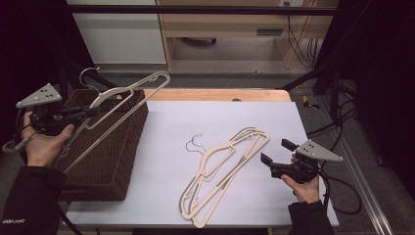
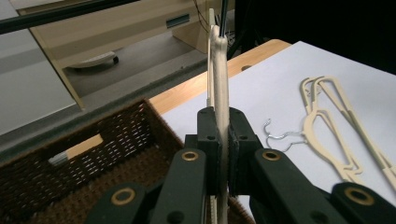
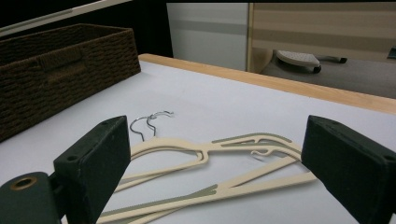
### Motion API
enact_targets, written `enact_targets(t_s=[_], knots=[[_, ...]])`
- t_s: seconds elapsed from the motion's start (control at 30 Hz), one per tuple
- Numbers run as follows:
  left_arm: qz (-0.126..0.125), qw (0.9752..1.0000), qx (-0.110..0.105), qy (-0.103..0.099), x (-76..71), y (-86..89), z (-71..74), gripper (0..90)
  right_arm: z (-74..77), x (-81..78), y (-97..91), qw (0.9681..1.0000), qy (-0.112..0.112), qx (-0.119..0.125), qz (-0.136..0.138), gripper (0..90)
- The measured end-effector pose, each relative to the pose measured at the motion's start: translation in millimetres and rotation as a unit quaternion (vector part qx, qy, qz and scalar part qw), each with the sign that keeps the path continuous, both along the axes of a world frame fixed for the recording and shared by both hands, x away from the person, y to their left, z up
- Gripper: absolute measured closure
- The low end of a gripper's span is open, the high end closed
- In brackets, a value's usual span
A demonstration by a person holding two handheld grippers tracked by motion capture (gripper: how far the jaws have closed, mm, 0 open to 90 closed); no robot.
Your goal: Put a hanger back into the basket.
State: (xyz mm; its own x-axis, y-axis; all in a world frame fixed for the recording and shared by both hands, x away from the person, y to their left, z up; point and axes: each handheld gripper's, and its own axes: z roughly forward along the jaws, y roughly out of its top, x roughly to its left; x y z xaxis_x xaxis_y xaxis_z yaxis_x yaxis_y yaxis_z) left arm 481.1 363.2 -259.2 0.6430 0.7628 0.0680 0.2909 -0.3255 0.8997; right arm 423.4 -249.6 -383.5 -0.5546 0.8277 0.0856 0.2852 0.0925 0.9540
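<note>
Claw-held hanger above wicker basket

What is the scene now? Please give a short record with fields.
left tongs: shut on a cream hanger, held above the basket
right tongs: open, holding nothing, beside the hangers on the table
basket: brown wicker, at the left edge of the table
hangers on the table: two cream ones, overlapping, on the white sheet
</note>
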Motion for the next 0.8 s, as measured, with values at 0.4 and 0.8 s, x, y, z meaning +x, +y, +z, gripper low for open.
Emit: enact_targets(t_s=[0.4, 0.8], knots=[[0.018, 0.9997, 0.012, 0.011, 6.6, 30.8, -10.6, 85.6, -1.0, 0.7, 1.4, 1.0000, 0.002, -0.002, 0.002, 8.3], [0.046, 0.9981, 0.016, 0.039, 14.5, 65.9, -33.7, 85.7, -1.3, 1.1, 1.6, 1.0000, 0.003, -0.004, 0.003, 8.2]])
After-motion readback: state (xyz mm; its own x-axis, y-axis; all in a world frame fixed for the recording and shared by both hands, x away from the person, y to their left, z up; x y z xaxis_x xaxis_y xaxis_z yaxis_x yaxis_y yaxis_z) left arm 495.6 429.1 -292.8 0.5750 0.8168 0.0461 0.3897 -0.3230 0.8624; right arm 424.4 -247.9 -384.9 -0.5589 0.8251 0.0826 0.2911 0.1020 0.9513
